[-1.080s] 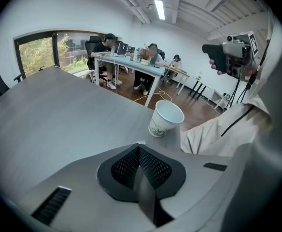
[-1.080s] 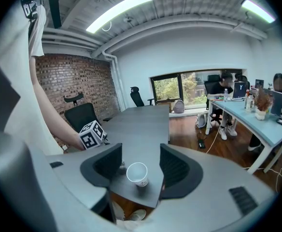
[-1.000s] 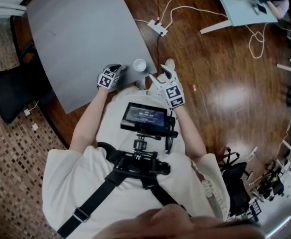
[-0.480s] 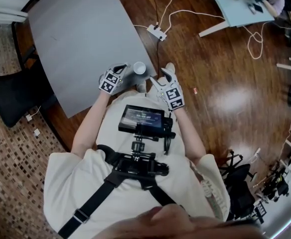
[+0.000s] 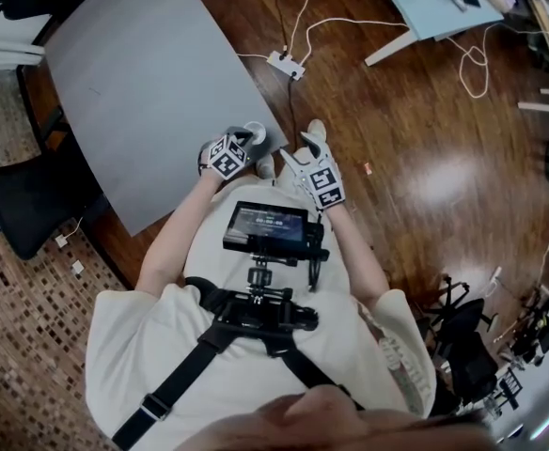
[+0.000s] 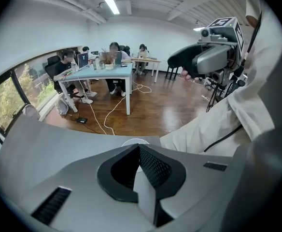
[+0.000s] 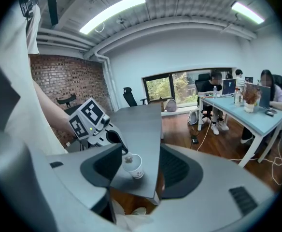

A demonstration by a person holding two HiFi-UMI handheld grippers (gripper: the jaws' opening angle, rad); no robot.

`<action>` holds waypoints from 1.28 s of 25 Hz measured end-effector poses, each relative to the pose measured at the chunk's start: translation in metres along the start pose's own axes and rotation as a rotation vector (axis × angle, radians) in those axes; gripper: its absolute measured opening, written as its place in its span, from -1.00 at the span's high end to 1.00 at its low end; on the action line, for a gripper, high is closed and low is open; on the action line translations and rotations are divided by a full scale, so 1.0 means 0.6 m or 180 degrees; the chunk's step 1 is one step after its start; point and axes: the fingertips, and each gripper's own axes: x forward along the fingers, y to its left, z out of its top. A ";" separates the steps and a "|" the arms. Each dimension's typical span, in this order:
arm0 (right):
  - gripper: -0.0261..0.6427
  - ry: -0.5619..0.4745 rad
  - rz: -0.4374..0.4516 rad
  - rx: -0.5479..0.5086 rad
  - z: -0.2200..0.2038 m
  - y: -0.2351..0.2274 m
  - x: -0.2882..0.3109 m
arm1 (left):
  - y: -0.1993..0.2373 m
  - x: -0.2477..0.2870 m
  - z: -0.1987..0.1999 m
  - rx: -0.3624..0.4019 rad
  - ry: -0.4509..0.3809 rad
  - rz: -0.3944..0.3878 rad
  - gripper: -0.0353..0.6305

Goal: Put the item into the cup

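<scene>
**A:** ok, where's the item [image 7: 127, 157] rn?

**B:** right at the mouth of the cup [image 7: 133, 168], basically level with the rim. Small pale lumpy thing, can't tell what it's made of. It sits at the very tip of the left gripper [image 7: 124, 150], whose jaws are pinched tight together on it. That gripper's own view only shows the closed tips with the white rim just behind them. The item itself doesn't show there.

**A:** and the cup?

**B:** upright on the grey table [image 5: 143, 83], close to the corner nearest the person. White, paper-looking, with a bit of print low on the side.

**A:** other hand doing anything?

**B:** nope. The right gripper [image 5: 300, 154] hangs off the table edge just beside the cup, jaws spread wide, nothing in them. It's pointed at the cup, so the cup and the table corner show in the gap between its jaws, not touching them.

**A:** rest of the scene?

**B:** wood floor [image 5: 397, 111], a white power strip [image 5: 284, 64] with cables past the table, and a black chair [image 5: 30, 186] off to the left.
</scene>
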 end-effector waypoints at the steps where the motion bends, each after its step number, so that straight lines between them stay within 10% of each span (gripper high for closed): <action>1: 0.14 0.0009 -0.0005 0.0018 -0.001 -0.001 0.000 | -0.001 0.003 0.001 0.0014 0.0020 -0.0005 0.89; 23: 0.14 0.0116 0.0084 0.0002 -0.002 0.001 0.008 | -0.012 0.056 -0.026 0.0445 0.0519 0.0036 0.88; 32: 0.14 0.0102 0.0045 -0.0027 0.007 -0.002 0.005 | -0.017 0.045 -0.018 0.0383 0.0410 0.0009 0.56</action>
